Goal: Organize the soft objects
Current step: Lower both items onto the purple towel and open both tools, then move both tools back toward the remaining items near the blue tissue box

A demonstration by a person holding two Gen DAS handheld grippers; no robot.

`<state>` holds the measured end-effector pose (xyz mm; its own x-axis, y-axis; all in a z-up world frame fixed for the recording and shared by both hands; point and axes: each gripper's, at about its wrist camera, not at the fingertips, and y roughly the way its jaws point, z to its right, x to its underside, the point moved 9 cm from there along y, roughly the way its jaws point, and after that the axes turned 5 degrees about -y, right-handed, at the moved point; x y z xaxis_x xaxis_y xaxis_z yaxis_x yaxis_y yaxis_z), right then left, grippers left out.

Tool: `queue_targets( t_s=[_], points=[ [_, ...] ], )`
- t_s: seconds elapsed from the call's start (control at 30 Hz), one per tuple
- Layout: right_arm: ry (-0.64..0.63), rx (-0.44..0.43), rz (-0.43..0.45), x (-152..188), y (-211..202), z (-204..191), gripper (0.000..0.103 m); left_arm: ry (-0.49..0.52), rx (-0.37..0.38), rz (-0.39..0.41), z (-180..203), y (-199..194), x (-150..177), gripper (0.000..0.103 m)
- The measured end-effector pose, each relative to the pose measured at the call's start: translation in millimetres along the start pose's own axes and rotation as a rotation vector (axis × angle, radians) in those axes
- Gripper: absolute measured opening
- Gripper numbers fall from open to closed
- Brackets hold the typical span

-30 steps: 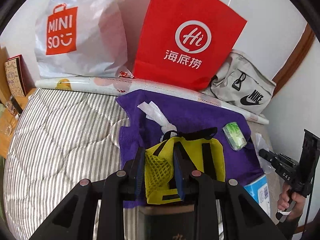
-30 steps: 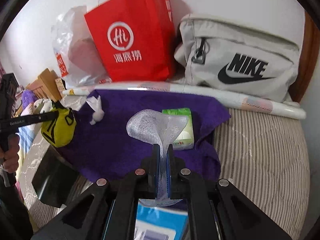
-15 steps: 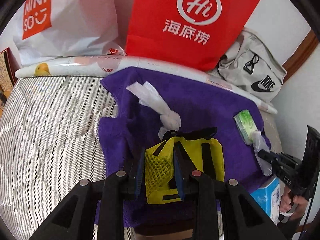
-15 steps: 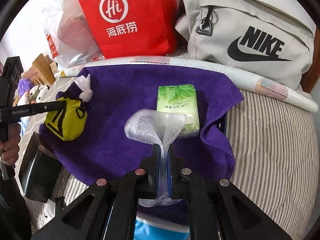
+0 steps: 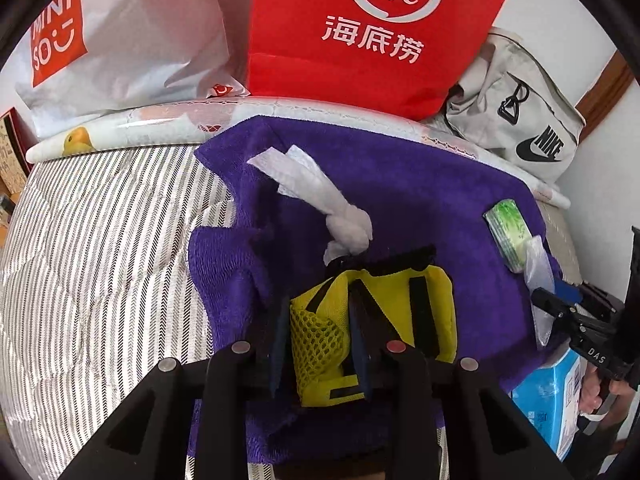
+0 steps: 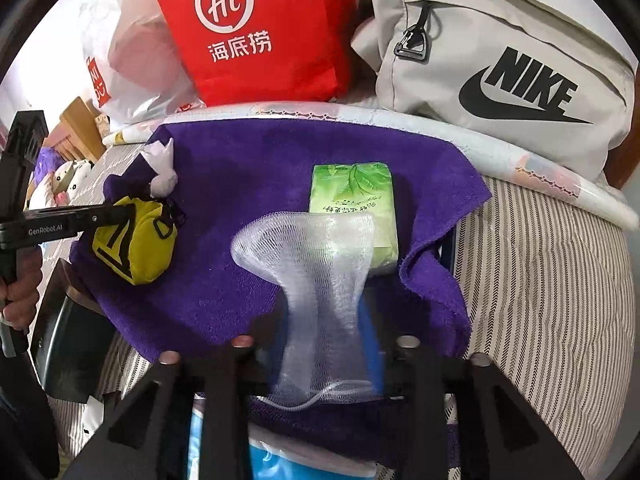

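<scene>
A purple towel (image 5: 400,200) lies spread on the striped quilt. My left gripper (image 5: 318,308) is shut on a yellow pouch (image 5: 400,304) with black straps, low over the towel's near left part. A knotted white plastic bag (image 5: 344,220) lies just beyond the pouch. My right gripper (image 6: 326,320) has its jaws opening. A white mesh net (image 6: 312,248) still stands between them, and the pads look clear of it. The net's top leans on a green tissue pack (image 6: 352,192) lying on the towel.
A red paper bag (image 5: 372,28), a white Miniso bag (image 5: 120,32) and a grey Nike bag (image 6: 500,60) stand against the wall behind a rolled sheet (image 5: 140,128). Striped quilt (image 5: 100,260) flanks the towel. A blue-white packet (image 5: 548,400) sits by the right gripper.
Both grippers have sunk toward the purple towel. The right gripper's jaws have spread apart around the mesh net. The left gripper still holds the yellow pouch.
</scene>
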<state>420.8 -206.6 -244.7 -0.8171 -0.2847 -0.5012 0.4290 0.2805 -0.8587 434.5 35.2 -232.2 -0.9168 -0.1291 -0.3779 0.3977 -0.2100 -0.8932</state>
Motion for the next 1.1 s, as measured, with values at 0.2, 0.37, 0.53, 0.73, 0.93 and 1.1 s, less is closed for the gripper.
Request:
queue_targets(
  t_s=[0.2, 0.37, 0.53, 0.73, 0.93, 1.1],
  points=[
    [-0.013, 0.021, 0.027, 0, -13, -3, 0.056, 0.036, -0.01, 0.002, 6, -11, 5, 0.053],
    [-0.018, 0.068, 0.061, 0, -30, -3, 0.064, 0.045, -0.031, 0.04, 6, -29, 9, 0.056],
    [-0.008, 0.09, 0.096, 6, -55, -6, 0.064, 0.027, -0.027, 0.092, 1, -56, 16, 0.056],
    [-0.008, 0.103, 0.123, 25, -85, -22, 0.064, -0.02, -0.012, 0.179, -9, -94, 35, 0.056],
    [0.008, 0.049, 0.126, 64, -113, -53, 0.064, -0.007, 0.031, 0.183, -3, -118, 71, 0.056],
    [-0.014, 0.01, 0.131, 100, -136, -81, 0.064, 0.012, 0.061, 0.182, 6, -136, 106, 0.056]
  ],
)
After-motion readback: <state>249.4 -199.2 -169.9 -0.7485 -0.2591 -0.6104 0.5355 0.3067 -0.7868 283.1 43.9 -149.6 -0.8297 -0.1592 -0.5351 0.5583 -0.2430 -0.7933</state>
